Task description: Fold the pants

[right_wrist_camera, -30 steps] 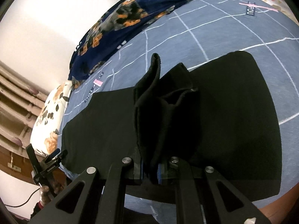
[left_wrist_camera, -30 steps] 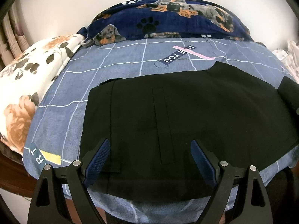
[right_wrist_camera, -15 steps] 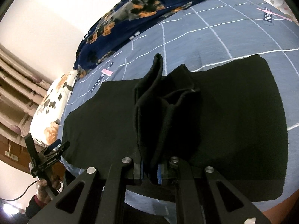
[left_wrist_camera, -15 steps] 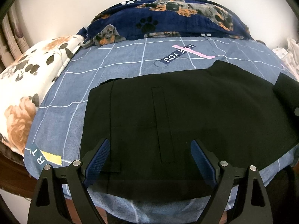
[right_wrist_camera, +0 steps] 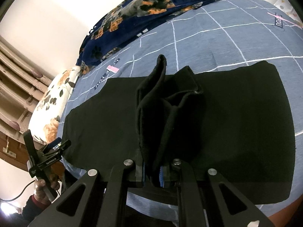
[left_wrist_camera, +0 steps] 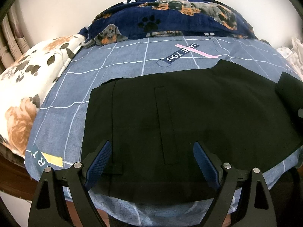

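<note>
Black pants point(left_wrist_camera: 189, 117) lie flat across the blue checked bedsheet point(left_wrist_camera: 132, 68). My left gripper point(left_wrist_camera: 153, 158) hangs open over their near left end, with the blue pads point(left_wrist_camera: 100, 157) apart and nothing between them. In the right wrist view my right gripper point(right_wrist_camera: 152, 174) is shut on a bunched fold of the pants point(right_wrist_camera: 166, 113), lifted above the flat part point(right_wrist_camera: 246, 123). That raised fold shows at the right edge of the left wrist view as a dark fold point(left_wrist_camera: 289, 90). The left gripper point(right_wrist_camera: 56, 145) appears far left there, held in a hand point(right_wrist_camera: 44, 189).
A navy dog-print blanket point(left_wrist_camera: 170, 17) is piled at the head of the bed against the wall. A floral pillow point(left_wrist_camera: 24, 87) lies at the left. The bed's near edge and a wooden frame point(left_wrist_camera: 11, 176) sit below the pants. White patterned cloth point(left_wrist_camera: 293, 53) lies at the right edge.
My right gripper has carried the held fold sideways over the flat pants, toward the left gripper. The left gripper has stayed in place and open.
</note>
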`<state>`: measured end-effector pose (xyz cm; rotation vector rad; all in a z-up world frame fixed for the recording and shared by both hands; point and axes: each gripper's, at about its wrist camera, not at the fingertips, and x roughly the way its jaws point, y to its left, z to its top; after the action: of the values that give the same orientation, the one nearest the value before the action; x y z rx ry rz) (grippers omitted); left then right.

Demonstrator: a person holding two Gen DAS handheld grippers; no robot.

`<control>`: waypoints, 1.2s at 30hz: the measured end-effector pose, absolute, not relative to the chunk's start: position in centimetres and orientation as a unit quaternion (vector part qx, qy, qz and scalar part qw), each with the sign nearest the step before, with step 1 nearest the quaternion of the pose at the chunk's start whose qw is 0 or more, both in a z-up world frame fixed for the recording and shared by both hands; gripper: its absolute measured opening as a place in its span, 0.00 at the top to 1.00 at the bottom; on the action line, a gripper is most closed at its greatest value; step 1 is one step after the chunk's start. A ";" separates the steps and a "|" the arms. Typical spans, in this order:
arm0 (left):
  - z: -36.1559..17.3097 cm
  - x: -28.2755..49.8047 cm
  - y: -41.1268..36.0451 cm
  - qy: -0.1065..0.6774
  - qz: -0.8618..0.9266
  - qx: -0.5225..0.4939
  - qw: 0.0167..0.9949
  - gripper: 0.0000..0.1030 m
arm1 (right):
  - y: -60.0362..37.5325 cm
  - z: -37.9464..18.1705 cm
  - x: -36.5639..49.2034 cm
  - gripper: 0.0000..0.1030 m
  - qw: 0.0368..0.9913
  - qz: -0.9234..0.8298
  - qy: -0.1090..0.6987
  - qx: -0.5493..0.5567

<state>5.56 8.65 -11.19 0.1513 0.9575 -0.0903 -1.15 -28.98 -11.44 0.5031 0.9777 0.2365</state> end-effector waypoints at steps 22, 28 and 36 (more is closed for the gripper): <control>-11.0 5.6 8.8 0.461 -0.039 0.075 0.883 0.14 | -27.7 -11.3 -1.2 0.88 0.848 0.113 0.466 0.228; -11.0 5.6 8.5 0.462 -0.039 0.076 0.883 0.14 | -27.5 -11.4 -1.2 0.88 0.847 0.116 0.467 0.225; -11.1 5.6 8.5 0.462 -0.039 0.076 0.883 0.14 | -27.2 -11.3 -1.1 0.87 0.847 0.121 0.470 0.215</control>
<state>5.63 8.49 -11.08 0.1592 0.9618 -0.0808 -1.06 -27.18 -11.31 0.4529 0.9914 0.2551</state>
